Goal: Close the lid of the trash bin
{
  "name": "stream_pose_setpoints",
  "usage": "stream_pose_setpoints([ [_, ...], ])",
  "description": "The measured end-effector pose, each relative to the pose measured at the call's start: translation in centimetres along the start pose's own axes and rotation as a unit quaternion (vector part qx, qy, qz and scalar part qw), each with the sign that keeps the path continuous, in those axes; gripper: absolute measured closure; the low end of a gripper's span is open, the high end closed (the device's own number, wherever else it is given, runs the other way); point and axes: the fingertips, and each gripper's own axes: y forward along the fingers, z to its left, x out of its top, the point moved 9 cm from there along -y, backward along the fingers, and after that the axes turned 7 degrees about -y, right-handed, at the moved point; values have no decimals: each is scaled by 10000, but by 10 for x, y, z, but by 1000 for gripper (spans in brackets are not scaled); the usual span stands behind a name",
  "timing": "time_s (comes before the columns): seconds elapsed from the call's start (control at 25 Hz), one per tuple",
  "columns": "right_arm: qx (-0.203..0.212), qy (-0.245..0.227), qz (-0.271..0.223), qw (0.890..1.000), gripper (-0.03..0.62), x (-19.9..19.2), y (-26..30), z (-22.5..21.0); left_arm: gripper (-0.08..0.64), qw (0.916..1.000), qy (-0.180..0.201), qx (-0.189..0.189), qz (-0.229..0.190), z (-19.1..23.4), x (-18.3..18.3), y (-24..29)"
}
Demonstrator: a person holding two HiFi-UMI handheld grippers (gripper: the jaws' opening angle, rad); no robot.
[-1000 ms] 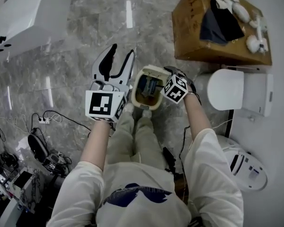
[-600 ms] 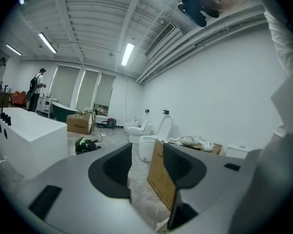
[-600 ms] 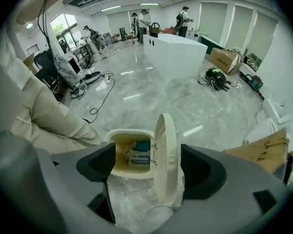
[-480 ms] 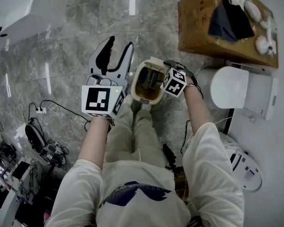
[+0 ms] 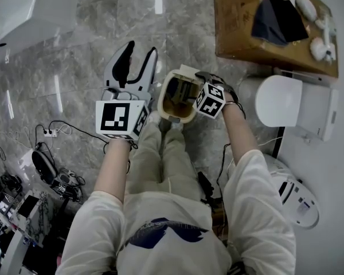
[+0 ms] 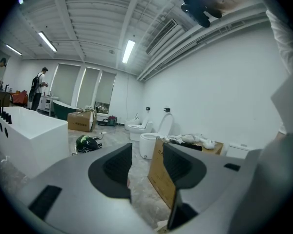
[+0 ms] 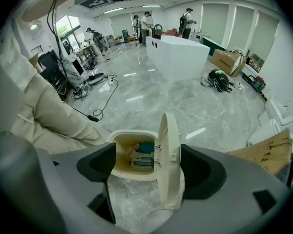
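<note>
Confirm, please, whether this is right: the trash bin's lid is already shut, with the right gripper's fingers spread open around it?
Not quite: the lid of the trash bin stands upright and open, as the right gripper view shows. The right gripper does have its fingers spread around it.

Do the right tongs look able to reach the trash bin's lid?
Probably yes. The right tongs are open, and the upright lid of the trash bin stands just ahead between them, with nothing blocking the way.
</note>
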Motion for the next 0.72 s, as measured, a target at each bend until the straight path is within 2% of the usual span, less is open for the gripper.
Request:
stream_pose_setpoints([
  [0.36, 68, -41, -161, 9998, 172, 4, 2, 35, 376, 9999, 32, -84, 47, -7, -8, -8],
  [0.72, 84, 83, -348, 9993, 172, 4, 13, 70, 374, 9996, 77, -173, 215, -15, -34, -21],
])
